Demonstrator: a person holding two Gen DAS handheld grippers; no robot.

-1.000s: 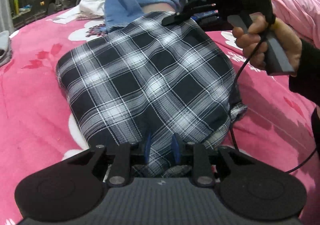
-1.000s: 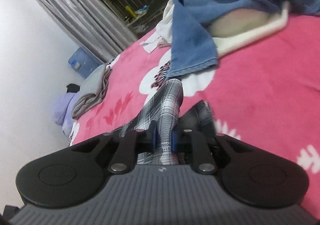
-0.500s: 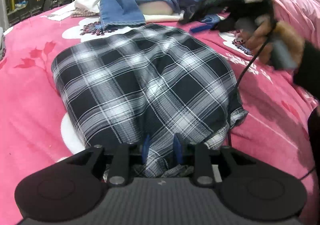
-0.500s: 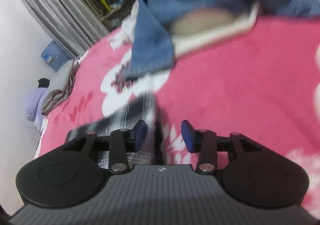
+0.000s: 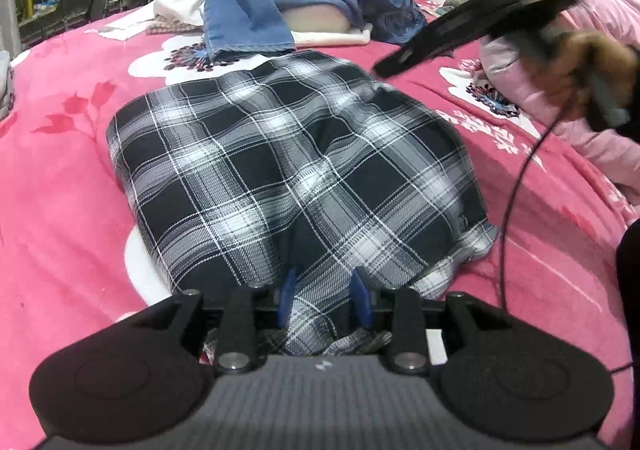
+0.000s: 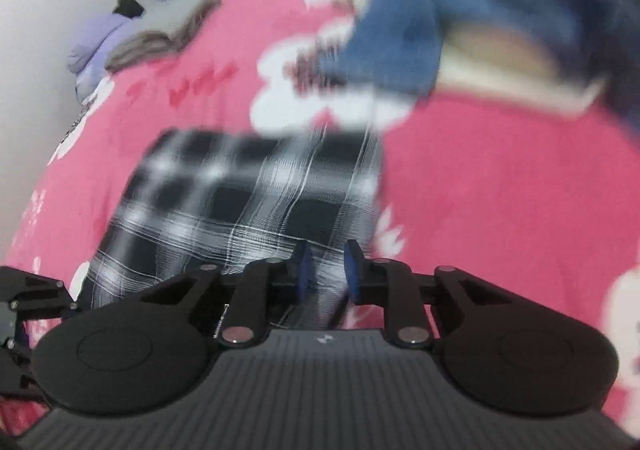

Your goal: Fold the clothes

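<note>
woven plaid cloth (image 5: 288,169) — fleecy blanket (image 5: 60,189)

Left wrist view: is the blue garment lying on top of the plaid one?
No. The blue garment is heaped on the pink bedspread beyond the plaid garment, its hem just short of the plaid's far edge.

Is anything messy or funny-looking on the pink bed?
Yes. The checked cloth is folded, but a ragged corner sticks out at its near right edge, so the bundle looks uneven. Behind it, blue clothes lie in a crumpled, unfolded heap on the pink blanket.
</note>
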